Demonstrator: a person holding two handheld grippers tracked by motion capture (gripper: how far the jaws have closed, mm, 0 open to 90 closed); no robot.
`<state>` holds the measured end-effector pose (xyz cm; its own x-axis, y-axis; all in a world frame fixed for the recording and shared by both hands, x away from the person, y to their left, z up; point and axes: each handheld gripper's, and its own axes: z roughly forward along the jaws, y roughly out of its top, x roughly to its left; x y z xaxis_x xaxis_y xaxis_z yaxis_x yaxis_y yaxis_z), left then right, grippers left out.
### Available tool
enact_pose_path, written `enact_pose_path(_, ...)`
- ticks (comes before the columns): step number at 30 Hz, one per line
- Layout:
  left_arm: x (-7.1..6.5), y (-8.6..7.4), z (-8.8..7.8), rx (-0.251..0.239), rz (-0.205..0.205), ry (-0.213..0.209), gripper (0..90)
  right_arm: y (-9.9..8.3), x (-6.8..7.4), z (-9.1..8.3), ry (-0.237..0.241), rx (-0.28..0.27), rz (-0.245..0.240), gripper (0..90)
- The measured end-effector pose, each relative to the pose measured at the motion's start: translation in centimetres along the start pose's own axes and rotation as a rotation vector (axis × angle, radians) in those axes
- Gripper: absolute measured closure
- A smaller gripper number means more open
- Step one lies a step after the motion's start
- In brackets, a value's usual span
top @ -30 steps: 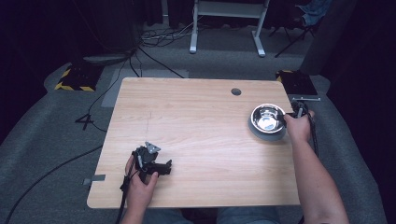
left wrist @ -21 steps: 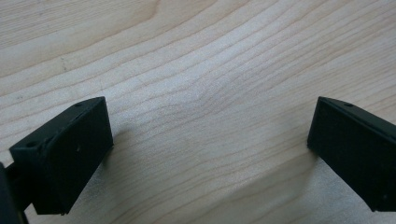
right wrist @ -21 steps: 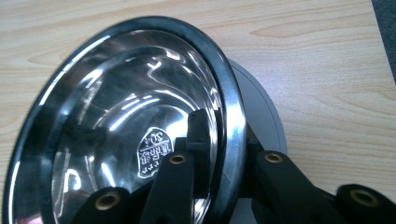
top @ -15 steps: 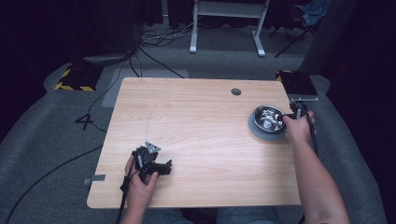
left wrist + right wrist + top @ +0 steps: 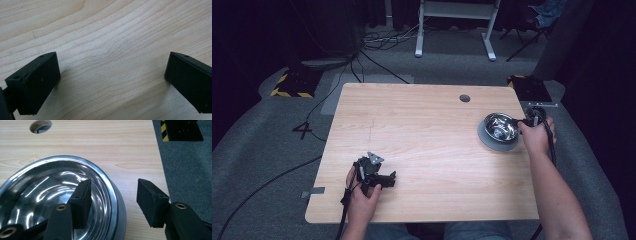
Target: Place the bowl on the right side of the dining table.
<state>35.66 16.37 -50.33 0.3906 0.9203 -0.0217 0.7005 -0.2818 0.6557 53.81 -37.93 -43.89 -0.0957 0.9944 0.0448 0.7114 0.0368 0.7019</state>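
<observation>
Bare forearms, no sleeves in view; left hand-held gripper (image 5: pixel 388 180) black with grey three-cornered plate on top and trailing black cable; right hand-held gripper (image 5: pixel 113 202) black, blocky matte pads, brass-ringed screw holes on the finger arms.

I read this as a lab or recording studio space, not a home. The light wood table (image 5: pixel 422 130) with a cable hole (image 5: pixel 465 98) stands on grey carpet (image 5: pixel 272 150), black curtains close off the top and sides of the frame, and loose cables (image 5: pixel 377 40) run across the floor at upper left. I also note yellow-black hazard tape (image 5: pixel 287 93) at left and a white metal stand (image 5: pixel 454 25) at top centre.
</observation>
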Motion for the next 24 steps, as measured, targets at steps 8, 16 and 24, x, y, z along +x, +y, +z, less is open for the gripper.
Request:
enact_pose_path(8, 0.0, 0.0, 0.0, -0.002, 0.001, 0.0, 0.3, 1.0, 1.1, -2.5, 0.038, -0.061, -0.048, 47.8)
enact_pose_path(16, 0.0, 0.0, 0.0, -0.001, 0.001, 0.0, 0.2, 1.7, 2.1, -4.4, 0.084, -0.1, -0.074, 48.5)
enact_pose_path(24, 0.0, 0.0, 0.0, -0.002, 0.001, -0.001, 0.3, 2.5, 4.4, -6.7, 0.144, -0.133, -0.137, 48.7)
